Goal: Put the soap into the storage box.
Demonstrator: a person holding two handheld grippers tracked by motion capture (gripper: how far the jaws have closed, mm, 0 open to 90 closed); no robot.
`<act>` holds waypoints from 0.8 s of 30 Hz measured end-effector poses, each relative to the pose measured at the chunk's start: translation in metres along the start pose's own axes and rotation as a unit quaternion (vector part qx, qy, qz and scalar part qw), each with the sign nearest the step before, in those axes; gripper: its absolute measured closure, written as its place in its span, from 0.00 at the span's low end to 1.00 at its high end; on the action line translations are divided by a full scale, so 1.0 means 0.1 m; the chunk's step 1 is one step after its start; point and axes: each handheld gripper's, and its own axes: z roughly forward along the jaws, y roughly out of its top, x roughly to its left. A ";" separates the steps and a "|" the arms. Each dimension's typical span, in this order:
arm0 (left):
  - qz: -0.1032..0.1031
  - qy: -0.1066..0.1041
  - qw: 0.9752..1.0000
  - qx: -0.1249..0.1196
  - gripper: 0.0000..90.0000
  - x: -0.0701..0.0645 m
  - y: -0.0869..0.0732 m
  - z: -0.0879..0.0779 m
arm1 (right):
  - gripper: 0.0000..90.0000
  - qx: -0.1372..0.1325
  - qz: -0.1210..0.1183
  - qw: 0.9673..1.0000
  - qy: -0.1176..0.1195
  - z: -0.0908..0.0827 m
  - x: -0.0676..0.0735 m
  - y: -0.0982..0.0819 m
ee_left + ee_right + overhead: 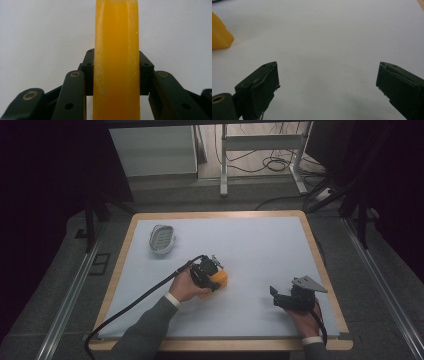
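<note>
Your left tongs (116, 72) clamp the orange soap-like block (116, 62); your right tongs (328, 87) gape empty; the white ribbed dish (162, 239) awaits, probably.

Tabletop (260, 240) white, pale wood rim. Grey carpeted floor (45, 285) around it, metal rails (70, 292) along both sides. Beyond far edge: white cabinet (152, 150), white metal frame legs (223, 165), tangle of black cables (272, 162) (on lighter flooring). Room edges dark.
</note>
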 end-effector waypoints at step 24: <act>-0.013 0.010 0.999 -0.046 0.68 0.12 0.00 -0.34 | 0.05 -0.001 -0.001 1.000 -0.001 0.00 0.00 0.00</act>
